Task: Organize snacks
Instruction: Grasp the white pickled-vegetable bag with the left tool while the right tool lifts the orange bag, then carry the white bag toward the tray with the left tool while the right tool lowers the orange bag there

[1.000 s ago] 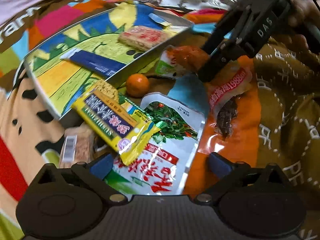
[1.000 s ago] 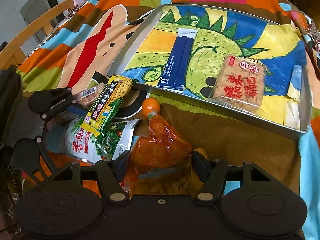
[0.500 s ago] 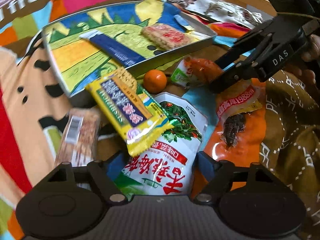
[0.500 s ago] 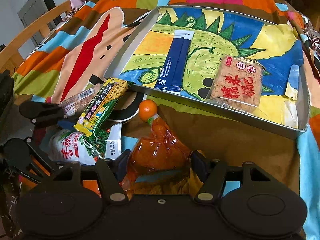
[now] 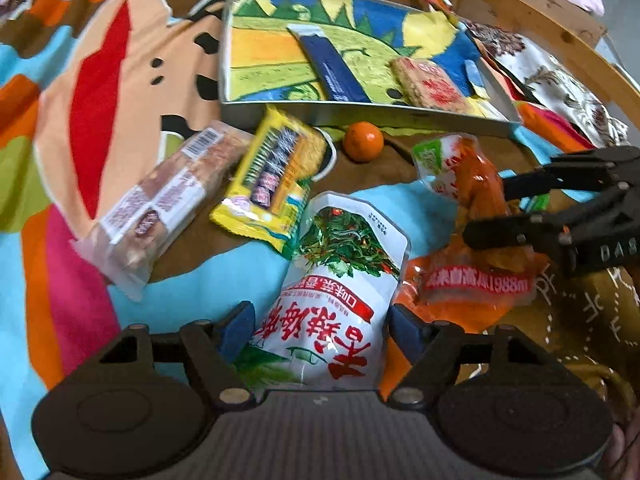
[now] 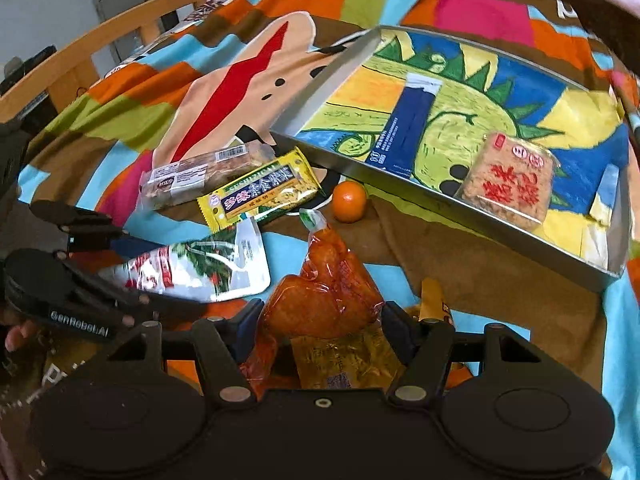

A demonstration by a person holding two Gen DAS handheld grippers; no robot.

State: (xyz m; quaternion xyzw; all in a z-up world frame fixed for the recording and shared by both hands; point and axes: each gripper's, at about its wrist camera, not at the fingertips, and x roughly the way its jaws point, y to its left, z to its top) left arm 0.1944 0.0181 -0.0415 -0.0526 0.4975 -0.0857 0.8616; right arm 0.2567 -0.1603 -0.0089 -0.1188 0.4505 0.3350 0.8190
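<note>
left claw [image 5: 320,322]: jaws just closing onto white pouch [image 5: 340,280] lying between them, seems gripped; soft, light, slick film, best held at flat bottom edge | right claw [image 6: 318,326]: clamped on orange packet [image 6: 324,296], squashy, slippery | tray [image 6: 440,200] ahead

The blanket [image 6: 168,92] is patchwork: brown, sky blue, orange, pink, olive, with a peach cartoon face and red tongue. The grey tray [image 6: 320,92] bears a crayon-style green dinosaur on blue, yellow and orange. In it lie a navy sachet [image 6: 408,124] and a tan cracker pack [image 6: 510,178] with red characters. Outside: an orange fruit [image 6: 349,202], a yellow bar [image 6: 260,190], a white pouch [image 5: 340,296] with green leaves and red characters, and a translucent orange bag [image 6: 328,292].
</note>
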